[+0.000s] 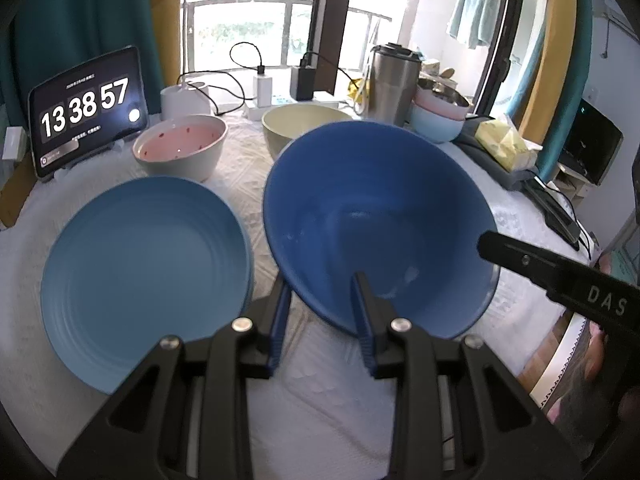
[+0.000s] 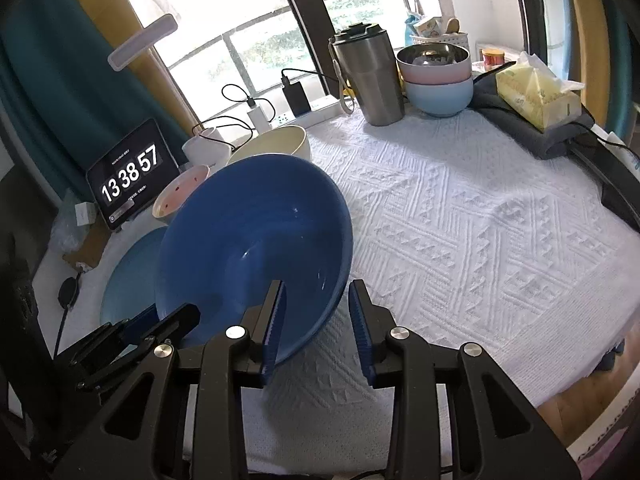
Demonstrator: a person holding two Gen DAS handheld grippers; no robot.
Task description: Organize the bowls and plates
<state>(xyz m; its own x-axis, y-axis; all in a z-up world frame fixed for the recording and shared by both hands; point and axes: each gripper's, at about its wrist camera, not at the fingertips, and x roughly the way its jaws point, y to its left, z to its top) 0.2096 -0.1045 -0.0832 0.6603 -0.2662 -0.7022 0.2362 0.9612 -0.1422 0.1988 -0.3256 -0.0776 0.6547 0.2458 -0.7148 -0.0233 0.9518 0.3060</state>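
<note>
tilting above the cloth-covered counter [image 2: 480, 220], a dark blue bowl [image 1: 376, 220] is shown raised off the surface, its open mouth turned toward both cameras. its near rim is straddled by the left gripper [image 1: 322, 304], one finger outside the wall and one inside, and the pads appear to be clamped on it. the same rim is straddled farther round by the right gripper [image 2: 316, 316]; its inner finger lies against the wall, but a gap is seen at the outer finger, so its jaws are judged to be released. the bowl is thus carried by the left gripper alone, as far as can be judged. just to the bowl's left a light blue plate [image 1: 148, 276] lies flat. beyond it a pink-lined bowl [image 1: 180, 148] and a cream bowl [image 1: 304, 124] stand; a stack of pastel bowls [image 2: 438, 80] is seen well apart at the back.
</note>
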